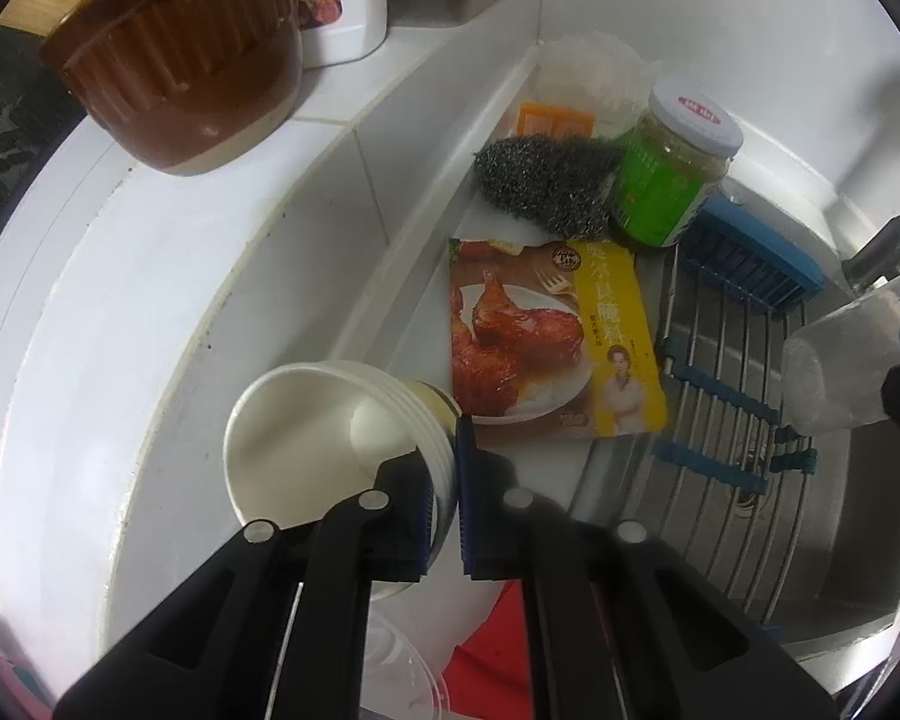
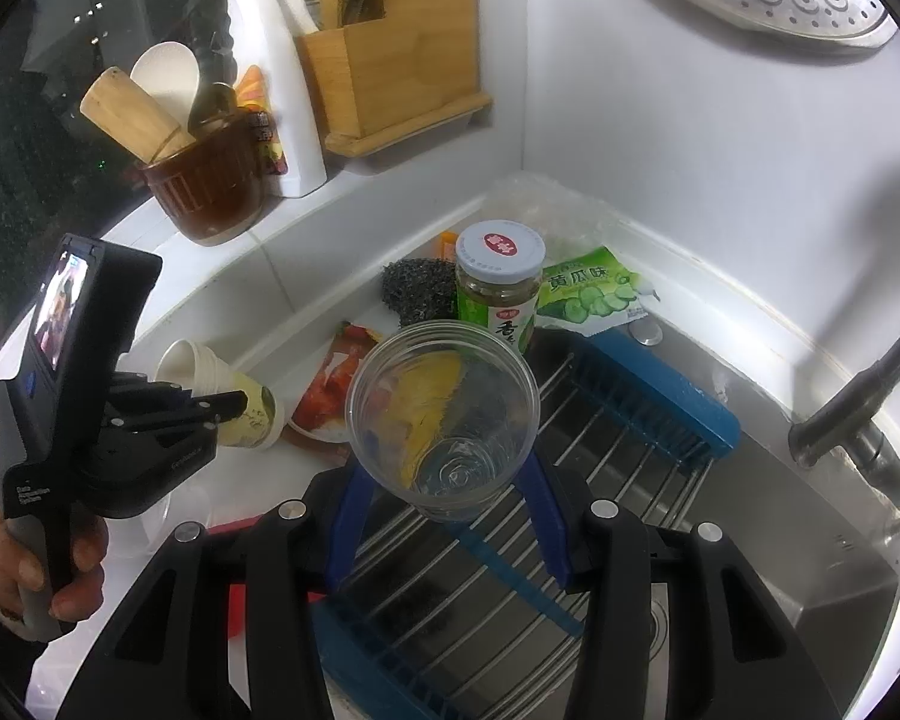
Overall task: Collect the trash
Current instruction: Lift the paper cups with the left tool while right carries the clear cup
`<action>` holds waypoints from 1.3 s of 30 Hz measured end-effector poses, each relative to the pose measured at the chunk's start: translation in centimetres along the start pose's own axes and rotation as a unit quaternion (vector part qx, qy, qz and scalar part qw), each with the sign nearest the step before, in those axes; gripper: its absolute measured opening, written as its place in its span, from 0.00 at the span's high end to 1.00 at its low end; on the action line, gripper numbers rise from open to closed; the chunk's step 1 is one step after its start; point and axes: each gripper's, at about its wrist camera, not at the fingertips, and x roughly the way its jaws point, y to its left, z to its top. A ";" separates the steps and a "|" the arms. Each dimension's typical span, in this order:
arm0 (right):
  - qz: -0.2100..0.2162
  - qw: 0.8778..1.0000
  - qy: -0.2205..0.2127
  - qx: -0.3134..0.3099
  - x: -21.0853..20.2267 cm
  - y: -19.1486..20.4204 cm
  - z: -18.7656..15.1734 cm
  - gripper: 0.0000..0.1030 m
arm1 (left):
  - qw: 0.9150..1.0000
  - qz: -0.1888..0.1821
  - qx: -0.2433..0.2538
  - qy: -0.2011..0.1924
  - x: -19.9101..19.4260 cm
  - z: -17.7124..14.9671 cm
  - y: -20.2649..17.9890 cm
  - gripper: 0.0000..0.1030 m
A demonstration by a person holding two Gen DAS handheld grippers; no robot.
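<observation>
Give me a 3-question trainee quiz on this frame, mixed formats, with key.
1. True or false: the right gripper holds a clear plastic cup.
2. The left gripper is shut on the wall of: A) the green-label jar, B) the stack of paper cups, C) the steel scourer.
3. Fill in: the chicken seasoning packet lies flat on the white ledge, beside the ____ rack with blue trim over the sink.

Key: 1 true; 2 B; 3 wire.
</observation>
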 end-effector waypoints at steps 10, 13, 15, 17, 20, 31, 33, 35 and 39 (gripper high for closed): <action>0.000 1.000 -0.002 -0.004 -0.3 0.3 0.0 0.55 | 1.000 -0.015 0.004 -0.014 -1.4 0.5 -0.8 0.93; 0.000 1.000 -0.004 -0.003 -0.4 0.4 0.0 0.55 | 1.000 -0.016 0.005 -0.017 -1.8 0.5 -1.1 0.93; 0.000 1.000 -0.005 -0.003 -0.6 0.5 0.0 0.55 | 1.000 -0.018 0.004 -0.019 -2.2 0.4 -1.2 0.93; 0.000 1.000 -0.006 -0.003 -0.7 0.6 0.0 0.55 | 1.000 -0.017 0.005 -0.023 -2.6 0.3 -1.4 0.93; 0.000 1.000 -0.008 -0.003 -1.0 0.7 -0.1 0.55 | 0.999 -0.016 0.007 -0.028 -3.3 0.2 -1.6 0.93; 0.003 1.000 -0.021 -0.003 -2.5 0.8 -0.2 0.55 | 0.999 -0.011 0.006 -0.041 -5.7 -0.4 -1.7 0.93; 0.004 1.000 -0.024 -0.003 -2.8 0.9 -0.1 0.55 | 0.999 -0.010 0.003 -0.043 -6.0 -0.7 -1.7 0.93; 0.005 1.000 -0.027 -0.004 -3.2 1.0 -0.2 0.55 | 0.999 -0.009 0.000 -0.045 -6.6 -0.9 -1.6 0.93; 0.008 0.999 -0.037 -0.004 -4.3 1.4 -0.2 0.55 | 0.998 -0.009 -0.003 -0.056 -8.1 -1.4 -1.8 0.93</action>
